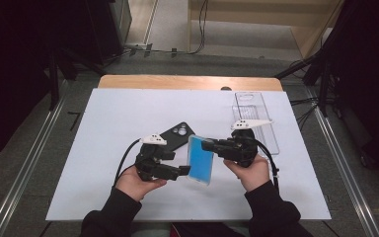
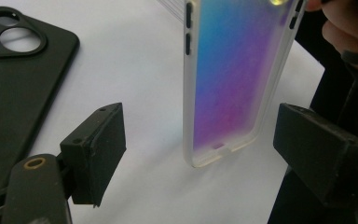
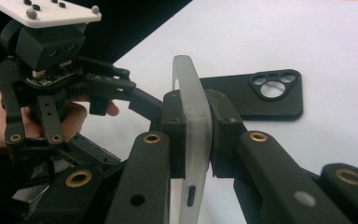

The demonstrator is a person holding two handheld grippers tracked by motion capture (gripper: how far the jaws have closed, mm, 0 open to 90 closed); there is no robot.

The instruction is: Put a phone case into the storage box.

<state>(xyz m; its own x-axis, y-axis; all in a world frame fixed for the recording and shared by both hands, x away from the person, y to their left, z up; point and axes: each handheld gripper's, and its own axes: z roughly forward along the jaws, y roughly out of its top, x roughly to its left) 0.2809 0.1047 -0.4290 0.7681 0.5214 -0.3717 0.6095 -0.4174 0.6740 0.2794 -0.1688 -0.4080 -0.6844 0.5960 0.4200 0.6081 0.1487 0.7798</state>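
Note:
A translucent phone case (image 1: 201, 160) with a blue-to-purple tint is held upright on its edge above the white mat. My right gripper (image 1: 210, 146) is shut on its frosted rim (image 3: 192, 122), one pad on each side. The case's lower end (image 2: 233, 79) stands between the pads of my left gripper (image 2: 200, 154), with a gap on both sides, so those jaws are open and touch nothing. In the high view the left gripper (image 1: 180, 172) sits at the case's lower left. A black phone case (image 1: 177, 136) lies flat on the mat behind it.
A clear plastic tray (image 1: 254, 118) lies at the back right of the white mat (image 1: 118, 118). A wooden table edge (image 1: 187, 82) runs along the far side. Both hands are close together near the mat's front middle.

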